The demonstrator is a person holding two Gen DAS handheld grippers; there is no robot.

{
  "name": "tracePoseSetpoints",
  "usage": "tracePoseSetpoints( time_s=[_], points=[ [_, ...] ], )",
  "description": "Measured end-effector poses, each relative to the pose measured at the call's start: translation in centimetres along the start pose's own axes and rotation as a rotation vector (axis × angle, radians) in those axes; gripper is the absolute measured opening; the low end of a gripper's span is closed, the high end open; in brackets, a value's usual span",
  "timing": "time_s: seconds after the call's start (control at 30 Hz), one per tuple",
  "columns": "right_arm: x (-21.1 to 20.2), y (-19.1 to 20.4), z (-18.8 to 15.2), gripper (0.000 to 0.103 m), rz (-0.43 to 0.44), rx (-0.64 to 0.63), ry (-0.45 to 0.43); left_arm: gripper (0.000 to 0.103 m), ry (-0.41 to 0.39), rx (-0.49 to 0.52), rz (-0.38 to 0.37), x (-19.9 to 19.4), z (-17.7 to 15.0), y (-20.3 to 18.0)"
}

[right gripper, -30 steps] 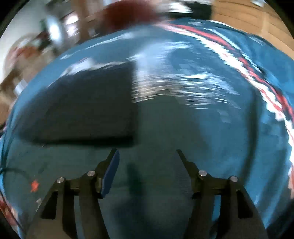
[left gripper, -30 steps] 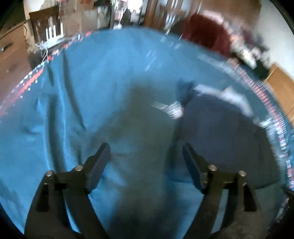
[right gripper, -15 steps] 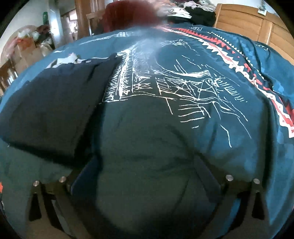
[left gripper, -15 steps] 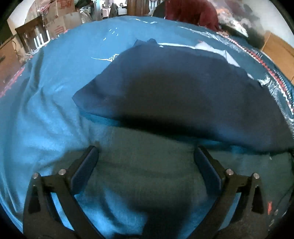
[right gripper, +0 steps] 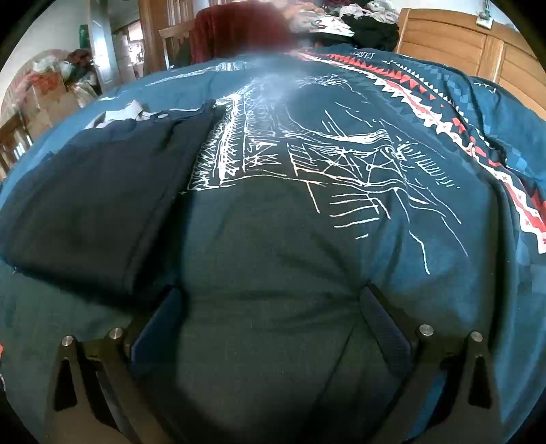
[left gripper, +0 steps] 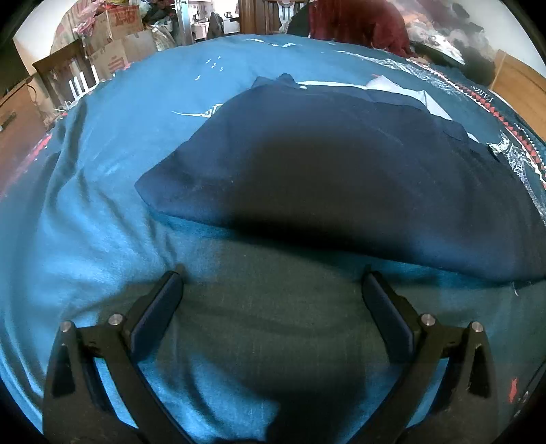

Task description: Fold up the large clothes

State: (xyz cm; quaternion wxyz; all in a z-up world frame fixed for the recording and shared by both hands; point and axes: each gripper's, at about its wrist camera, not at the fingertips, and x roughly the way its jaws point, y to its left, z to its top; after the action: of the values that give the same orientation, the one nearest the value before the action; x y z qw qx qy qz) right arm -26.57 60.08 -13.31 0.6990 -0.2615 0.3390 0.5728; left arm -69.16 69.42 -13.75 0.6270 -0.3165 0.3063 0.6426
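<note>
A dark navy garment lies folded flat on a teal bedspread, with a white strip showing at its far edge. In the right wrist view the same navy garment sits to the left. My left gripper hovers open just short of the garment's near edge, nothing between its fingers. My right gripper is open too, low over the bedspread, its left finger close beside the garment's right edge.
The bedspread carries a white line drawing and a red and white zigzag border. Cardboard boxes, a wooden chair and a dark red cloth stand beyond the bed. A wooden headboard is at the back right.
Both grippers have dropped lower and closer to the bed, and their jaws have spread wider. The left view has swung round onto the navy garment.
</note>
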Motion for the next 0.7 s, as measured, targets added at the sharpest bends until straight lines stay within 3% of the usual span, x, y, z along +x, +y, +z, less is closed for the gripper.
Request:
tracePoseSetpoints(
  time_s=[0.7],
  points=[
    [0.0,0.02,-0.01,0.103,-0.002,-0.002,0.0,0.103,-0.001,0.006,0.014,0.11,0.0,-0.17]
  ],
)
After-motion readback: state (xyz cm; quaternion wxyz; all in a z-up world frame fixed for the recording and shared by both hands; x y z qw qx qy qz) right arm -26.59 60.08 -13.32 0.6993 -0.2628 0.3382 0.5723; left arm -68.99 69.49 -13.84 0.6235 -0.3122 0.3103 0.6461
